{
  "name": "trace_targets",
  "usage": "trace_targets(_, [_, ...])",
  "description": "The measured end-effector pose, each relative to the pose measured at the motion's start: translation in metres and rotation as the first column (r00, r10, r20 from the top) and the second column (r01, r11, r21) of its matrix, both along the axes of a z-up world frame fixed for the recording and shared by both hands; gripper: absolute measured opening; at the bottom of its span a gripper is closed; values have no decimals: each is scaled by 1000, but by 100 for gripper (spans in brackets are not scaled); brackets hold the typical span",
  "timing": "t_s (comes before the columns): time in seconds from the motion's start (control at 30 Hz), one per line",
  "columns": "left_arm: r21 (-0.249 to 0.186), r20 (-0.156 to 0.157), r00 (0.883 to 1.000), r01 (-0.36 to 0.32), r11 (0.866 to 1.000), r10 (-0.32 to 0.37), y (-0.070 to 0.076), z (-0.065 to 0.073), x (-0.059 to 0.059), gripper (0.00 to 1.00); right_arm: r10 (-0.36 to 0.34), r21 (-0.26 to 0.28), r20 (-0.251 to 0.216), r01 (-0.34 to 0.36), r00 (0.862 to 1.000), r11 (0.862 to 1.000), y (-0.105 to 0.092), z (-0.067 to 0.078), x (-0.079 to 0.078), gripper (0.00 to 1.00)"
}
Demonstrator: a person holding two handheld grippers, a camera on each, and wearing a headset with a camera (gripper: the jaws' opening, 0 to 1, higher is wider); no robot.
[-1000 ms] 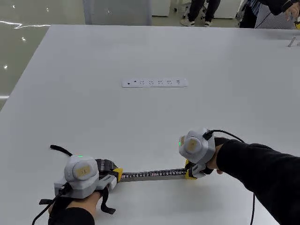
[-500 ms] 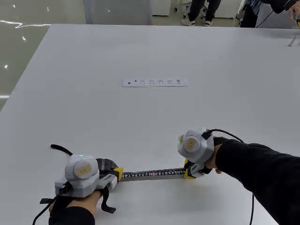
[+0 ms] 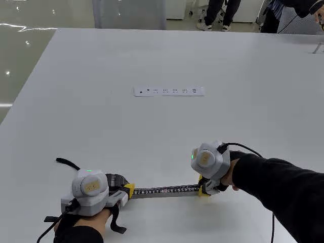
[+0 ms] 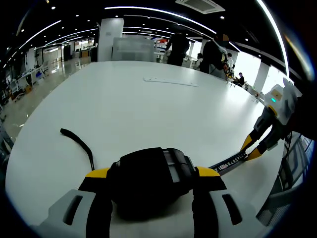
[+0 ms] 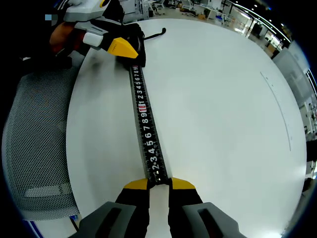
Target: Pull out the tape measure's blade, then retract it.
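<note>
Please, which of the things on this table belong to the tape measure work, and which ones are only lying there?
Belong to the job:
tape measure case, clamped in the left hand-held gripper
blade, pulled out, its end pinched by the right hand-held gripper

Only lying there:
power strip, farther up the table
black strap beside the case

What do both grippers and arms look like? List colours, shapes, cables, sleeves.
Left gripper and right gripper: rounded light-grey housings, each with a tan round patch and a small green light, and grey jaws ending in yellow fingertips. A black cable leaves the right one. Black sleeves cover both arms.
</note>
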State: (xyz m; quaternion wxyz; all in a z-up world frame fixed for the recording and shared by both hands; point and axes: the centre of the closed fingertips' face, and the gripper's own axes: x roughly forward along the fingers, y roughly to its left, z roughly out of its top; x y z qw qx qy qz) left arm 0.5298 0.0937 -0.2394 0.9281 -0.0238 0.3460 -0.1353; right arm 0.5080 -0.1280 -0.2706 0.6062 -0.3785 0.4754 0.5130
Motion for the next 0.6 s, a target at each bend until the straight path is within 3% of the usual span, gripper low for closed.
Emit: trace_targets(0.6, [-1,-5,1000,0,1000,0,1,-1,0,61,0,14,3,0,1000,1000,7,0,0,9])
